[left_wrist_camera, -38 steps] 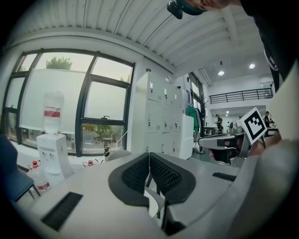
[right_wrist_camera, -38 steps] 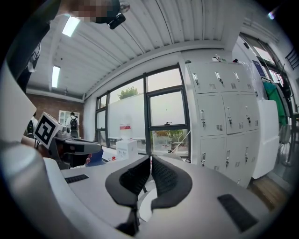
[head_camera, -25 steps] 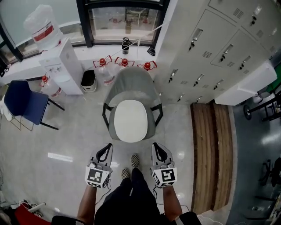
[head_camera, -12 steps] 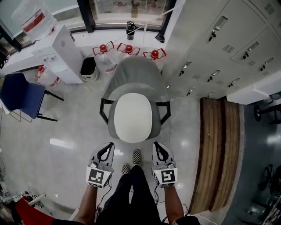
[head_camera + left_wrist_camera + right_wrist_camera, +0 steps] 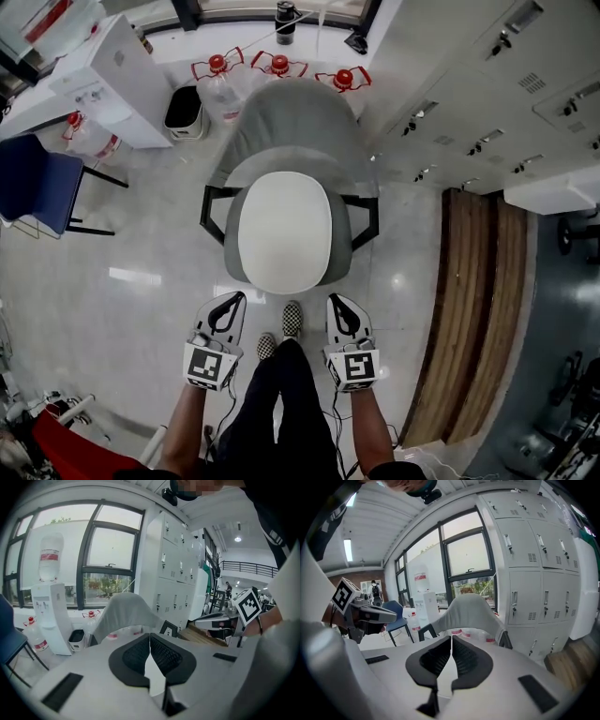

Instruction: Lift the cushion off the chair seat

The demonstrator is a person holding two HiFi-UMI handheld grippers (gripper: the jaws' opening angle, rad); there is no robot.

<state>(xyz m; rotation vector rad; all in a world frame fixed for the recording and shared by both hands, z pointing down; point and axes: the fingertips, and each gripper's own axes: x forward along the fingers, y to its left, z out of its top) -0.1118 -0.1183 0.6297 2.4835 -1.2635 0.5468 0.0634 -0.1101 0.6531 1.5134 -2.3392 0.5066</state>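
Grey left gripper (image 5: pixel 234 298), right gripper (image 5: pixel 335 300), marker cubes (image 5: pixel 209 365), black trousers (image 5: pixel 277 408), checkered shoes (image 5: pixel 292 319)

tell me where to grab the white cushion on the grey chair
Probably take the cushion by its near front edge, coming from the person's side: it lies flat, the armrests flank its sides and the backrest closes the rear.

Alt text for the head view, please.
Seen from above, a white cushion lies on the seat of a grey chair. The left gripper and right gripper, both shut and empty, are held short of its front edge.
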